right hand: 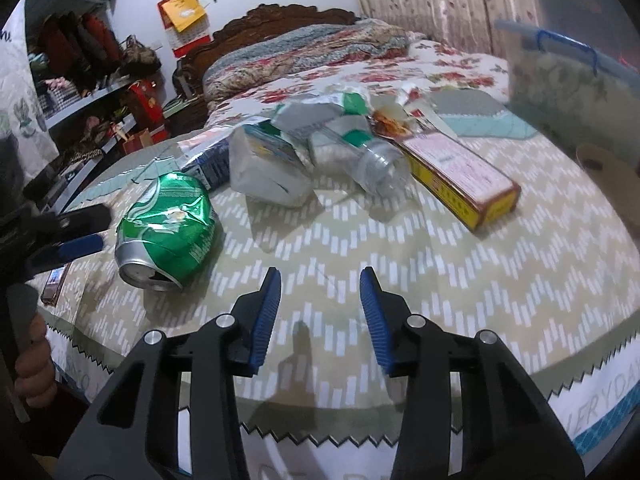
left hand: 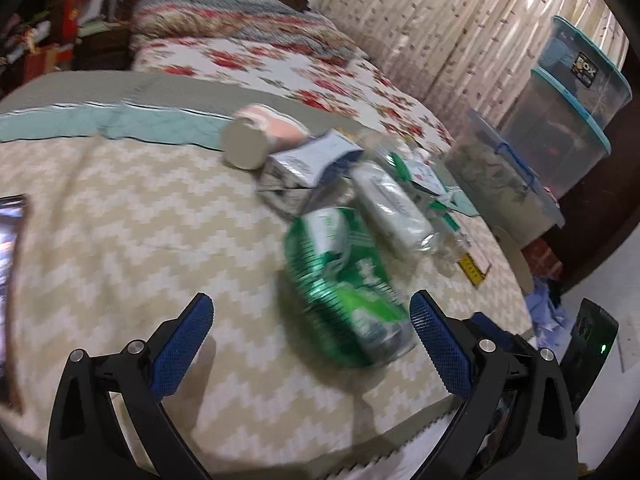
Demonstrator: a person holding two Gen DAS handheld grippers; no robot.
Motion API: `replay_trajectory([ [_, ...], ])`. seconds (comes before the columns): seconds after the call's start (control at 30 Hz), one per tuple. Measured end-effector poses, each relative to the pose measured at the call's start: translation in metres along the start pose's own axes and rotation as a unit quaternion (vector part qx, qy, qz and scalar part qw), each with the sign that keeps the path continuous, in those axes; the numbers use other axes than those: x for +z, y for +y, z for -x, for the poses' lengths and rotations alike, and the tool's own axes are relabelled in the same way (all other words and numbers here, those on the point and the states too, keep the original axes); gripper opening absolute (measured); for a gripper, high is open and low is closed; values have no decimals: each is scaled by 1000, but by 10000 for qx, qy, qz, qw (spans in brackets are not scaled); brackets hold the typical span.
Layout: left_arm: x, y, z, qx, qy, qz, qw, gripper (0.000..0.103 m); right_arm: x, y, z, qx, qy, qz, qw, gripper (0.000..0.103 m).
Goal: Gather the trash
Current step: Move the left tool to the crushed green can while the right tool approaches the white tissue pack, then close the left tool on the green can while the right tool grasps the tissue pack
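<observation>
A crushed green can [left hand: 344, 288] lies on the zigzag bedspread [left hand: 120, 216], also in the right wrist view [right hand: 168, 228]. My left gripper [left hand: 310, 344] is open wide, the can just ahead, near its right finger; it shows at the left edge of the right wrist view [right hand: 76, 236]. Behind lie a clear plastic bottle [right hand: 360, 156], a white packet [right hand: 264, 168], a yellow-red box [right hand: 460, 172], a blue-white carton [left hand: 316, 156] and a grey-capped pink tube [left hand: 256, 136]. My right gripper [right hand: 320, 300] is open and empty over bare bedspread.
Stacked clear storage bins [left hand: 560, 120] stand right of the bed by a curtain [left hand: 440, 20]. A phone [right hand: 56, 280] lies near the left bed edge. Shelves with clutter [right hand: 80, 80] stand at left. A headboard and quilt [right hand: 300, 40] are at the back.
</observation>
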State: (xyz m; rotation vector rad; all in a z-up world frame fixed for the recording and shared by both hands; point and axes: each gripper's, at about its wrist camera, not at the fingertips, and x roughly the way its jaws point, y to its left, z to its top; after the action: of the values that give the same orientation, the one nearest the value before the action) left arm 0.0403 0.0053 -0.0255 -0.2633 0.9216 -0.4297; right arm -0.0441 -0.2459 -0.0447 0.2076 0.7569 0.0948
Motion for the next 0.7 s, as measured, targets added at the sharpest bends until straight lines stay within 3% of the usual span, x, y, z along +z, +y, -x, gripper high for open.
replay_trajectory([
  [0.13,8,-4,-26,-208,283,49,9994,86,12,6,-5,26,-26,202,9998,45],
  [0.27,10,3,-46,-451,601,325,9966,65,29,27,-14,-106,-126,895,9959,58],
  [0.4,10,4,-44,-739,548,388,9950,38,46,49,-36,-363,-102,1736,9841,65],
  [0.57,6,7,-32,-690,422,375,9960,33,58,68,-71,-560,6,2400,9692,67],
  [0.6,4,7,-29,-672,385,361,9963,32,59,70,-74,-582,5,2452,9677,65],
  [0.67,2,8,-22,-647,340,337,9968,30,60,72,-79,-579,4,2469,9673,37],
  [0.7,1,8,-19,-624,315,315,9971,30,61,71,-78,-524,15,2381,9698,37],
])
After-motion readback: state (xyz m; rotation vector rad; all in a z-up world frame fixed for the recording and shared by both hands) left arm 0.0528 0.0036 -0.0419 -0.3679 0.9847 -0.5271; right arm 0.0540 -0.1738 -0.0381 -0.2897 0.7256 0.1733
